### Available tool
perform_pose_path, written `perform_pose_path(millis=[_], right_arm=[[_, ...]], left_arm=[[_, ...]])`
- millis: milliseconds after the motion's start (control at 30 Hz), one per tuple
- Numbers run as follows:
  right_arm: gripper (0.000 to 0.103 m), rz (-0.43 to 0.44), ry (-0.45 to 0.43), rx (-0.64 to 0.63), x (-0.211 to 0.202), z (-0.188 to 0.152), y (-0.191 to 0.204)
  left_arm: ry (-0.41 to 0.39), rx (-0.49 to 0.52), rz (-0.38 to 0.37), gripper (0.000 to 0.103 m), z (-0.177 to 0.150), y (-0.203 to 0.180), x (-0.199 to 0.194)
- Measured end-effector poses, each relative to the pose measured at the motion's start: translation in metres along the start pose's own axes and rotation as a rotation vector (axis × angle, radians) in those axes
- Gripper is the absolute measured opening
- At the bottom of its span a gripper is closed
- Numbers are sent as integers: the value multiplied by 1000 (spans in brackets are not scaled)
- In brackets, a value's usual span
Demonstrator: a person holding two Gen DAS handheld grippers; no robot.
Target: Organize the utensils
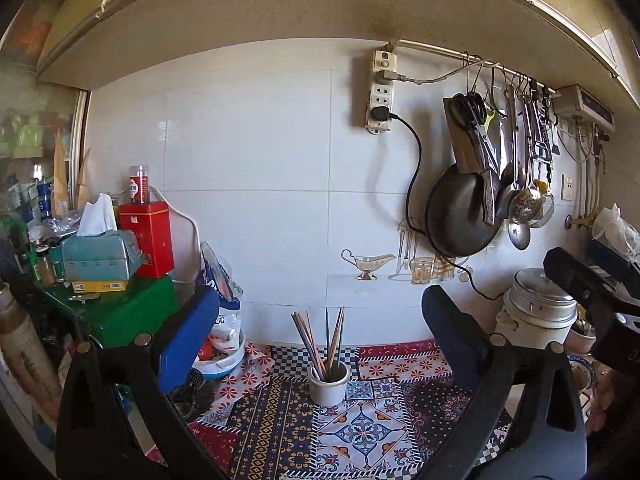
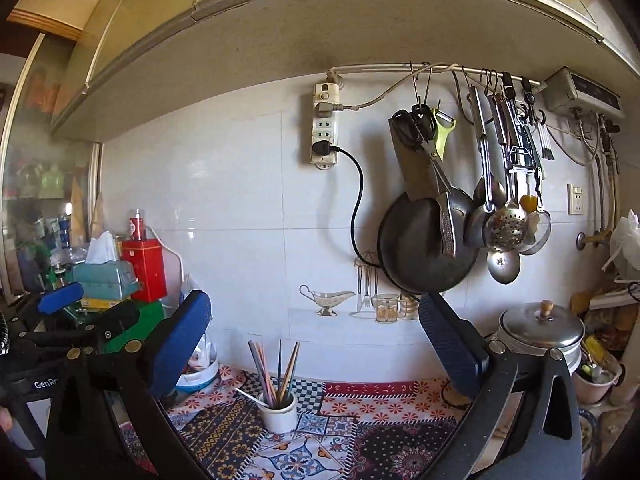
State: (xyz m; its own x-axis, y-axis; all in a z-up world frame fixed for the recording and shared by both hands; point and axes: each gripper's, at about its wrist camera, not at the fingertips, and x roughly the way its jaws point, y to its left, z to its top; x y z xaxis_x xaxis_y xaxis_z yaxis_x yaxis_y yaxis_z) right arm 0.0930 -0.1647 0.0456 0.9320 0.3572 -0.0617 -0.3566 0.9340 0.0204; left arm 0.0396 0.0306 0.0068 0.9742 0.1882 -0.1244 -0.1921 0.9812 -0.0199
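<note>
A white ceramic cup point(image 1: 329, 385) holding several chopsticks point(image 1: 320, 340) stands upright on a patterned cloth point(image 1: 360, 432) by the tiled wall. It also shows in the right wrist view point(image 2: 279, 414), chopsticks point(image 2: 276, 372) leaning apart. My left gripper point(image 1: 320, 320) is open and empty, raised in front of the cup. My right gripper point(image 2: 316, 336) is open and empty, above and right of the cup; its body shows at the right of the left wrist view point(image 1: 592, 292). Utensils point(image 2: 504, 184) hang from a wall rail: ladles, a skimmer, scissors, a peeler.
A black pan point(image 2: 424, 248) and cleaver hang on the wall. A steel lidded pot point(image 2: 540, 332) stands right. Left are a tissue box point(image 1: 100, 256), red tin point(image 1: 148, 236), green box point(image 1: 120, 312) and a bowl with bags point(image 1: 224, 356). A power strip point(image 1: 380, 92) with cord hangs above.
</note>
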Motion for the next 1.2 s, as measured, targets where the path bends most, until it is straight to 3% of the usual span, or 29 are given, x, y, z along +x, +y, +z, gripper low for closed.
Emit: perform_pose_path(millis=[1200], right_arm=[[103,-15,50,41,-3,-7,-7]], left_arm=[[5,9,18,103,-4,-13,7]])
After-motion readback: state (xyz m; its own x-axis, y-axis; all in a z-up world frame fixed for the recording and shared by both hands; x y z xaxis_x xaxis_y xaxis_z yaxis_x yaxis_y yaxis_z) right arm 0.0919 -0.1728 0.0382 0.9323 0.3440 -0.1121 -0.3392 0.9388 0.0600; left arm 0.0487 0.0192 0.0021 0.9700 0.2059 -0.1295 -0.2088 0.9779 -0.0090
